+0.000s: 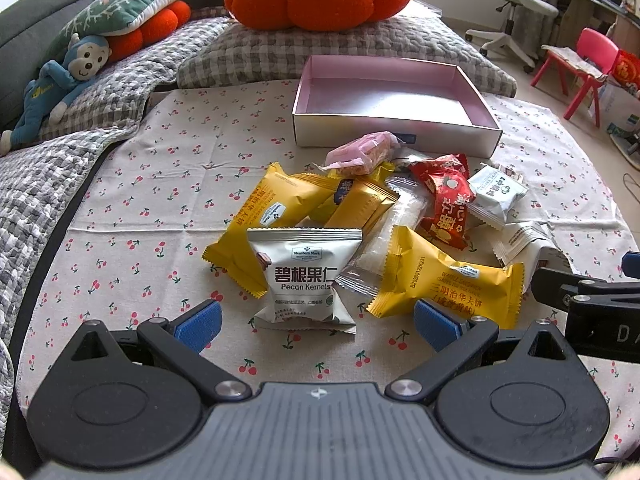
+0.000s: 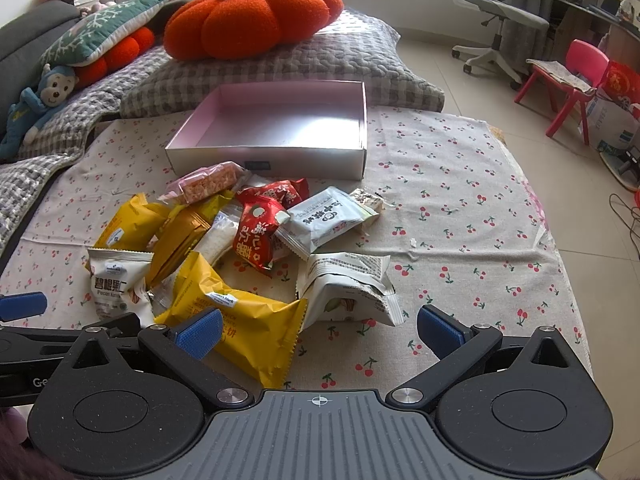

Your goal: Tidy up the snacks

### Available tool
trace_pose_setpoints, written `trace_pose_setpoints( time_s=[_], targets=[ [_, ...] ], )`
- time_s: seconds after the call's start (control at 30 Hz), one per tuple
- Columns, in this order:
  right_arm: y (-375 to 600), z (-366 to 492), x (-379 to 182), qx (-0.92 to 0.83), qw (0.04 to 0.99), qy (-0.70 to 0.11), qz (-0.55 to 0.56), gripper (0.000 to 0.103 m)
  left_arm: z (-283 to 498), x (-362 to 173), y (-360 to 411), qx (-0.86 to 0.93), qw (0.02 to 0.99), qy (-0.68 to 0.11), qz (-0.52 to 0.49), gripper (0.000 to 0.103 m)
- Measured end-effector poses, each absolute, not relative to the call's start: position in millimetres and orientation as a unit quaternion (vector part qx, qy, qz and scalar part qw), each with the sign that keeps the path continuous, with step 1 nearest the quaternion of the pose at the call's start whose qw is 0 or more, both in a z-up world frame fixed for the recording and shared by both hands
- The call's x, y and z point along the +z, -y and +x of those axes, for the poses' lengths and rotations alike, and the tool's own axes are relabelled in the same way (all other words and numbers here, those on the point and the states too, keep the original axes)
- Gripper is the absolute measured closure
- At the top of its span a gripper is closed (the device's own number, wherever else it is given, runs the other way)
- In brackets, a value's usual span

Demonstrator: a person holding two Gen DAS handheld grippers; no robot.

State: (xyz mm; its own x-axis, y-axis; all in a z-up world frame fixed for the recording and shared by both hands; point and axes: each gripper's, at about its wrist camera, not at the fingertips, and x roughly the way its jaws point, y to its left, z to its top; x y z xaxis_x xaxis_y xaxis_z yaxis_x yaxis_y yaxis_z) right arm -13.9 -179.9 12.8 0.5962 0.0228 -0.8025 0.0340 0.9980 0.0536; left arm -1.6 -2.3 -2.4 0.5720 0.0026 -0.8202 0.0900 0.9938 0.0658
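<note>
White pecan packet [image 1: 305,276] lies ahead of left gripper [image 1: 318,322] (jaws apart).

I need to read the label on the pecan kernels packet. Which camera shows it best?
The left wrist view: the pecan kernels packet faces the camera whole, print legible, just beyond the open left gripper. In the right wrist view the packet sits at the far left, small, angled and partly cut off.
</note>
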Motion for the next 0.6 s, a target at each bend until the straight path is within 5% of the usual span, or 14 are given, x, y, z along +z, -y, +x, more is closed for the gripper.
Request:
trace_pose_setpoints(
  time_s=[0.6],
  targets=[
    [211,25,21,-0.011,0.869,-0.492,0.054,0.000,33,11,-14,-0.025,0.896,-0.432,0.095,0.000]
  ],
)
